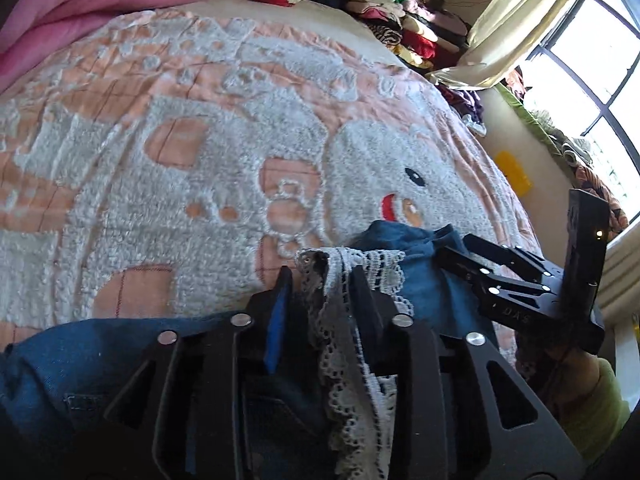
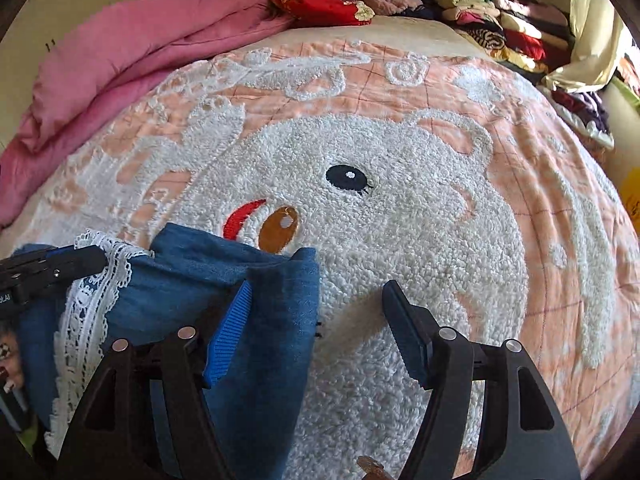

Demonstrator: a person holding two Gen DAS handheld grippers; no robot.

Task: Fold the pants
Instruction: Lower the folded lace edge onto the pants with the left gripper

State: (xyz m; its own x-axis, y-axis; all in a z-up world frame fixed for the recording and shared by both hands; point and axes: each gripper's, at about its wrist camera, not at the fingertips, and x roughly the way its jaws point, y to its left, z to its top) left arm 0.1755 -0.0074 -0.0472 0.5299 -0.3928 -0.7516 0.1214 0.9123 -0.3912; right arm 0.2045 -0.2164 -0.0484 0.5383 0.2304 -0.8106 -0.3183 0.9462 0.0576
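The pants are blue denim (image 1: 428,280) with a white lace trim (image 1: 344,268). They lie at the near edge of a bed. My left gripper (image 1: 320,280) is shut on the lace trim, which hangs down between its fingers. In the right wrist view the pants (image 2: 192,280) lie bunched at the lower left, with the lace trim (image 2: 100,280) beside them. My right gripper (image 2: 316,296) is open. Its left finger (image 2: 228,332) rests against the denim edge and its right finger (image 2: 404,332) is over the bedspread. The left gripper (image 2: 80,260) shows at the left edge, on the lace.
The bed has a pink and white fluffy bedspread (image 2: 400,240) with a bear face. A pink quilt (image 2: 120,60) lies at the far left. Stacked folded clothes (image 2: 500,20) stand at the far right corner. A window (image 1: 592,80) and curtain are to the right.
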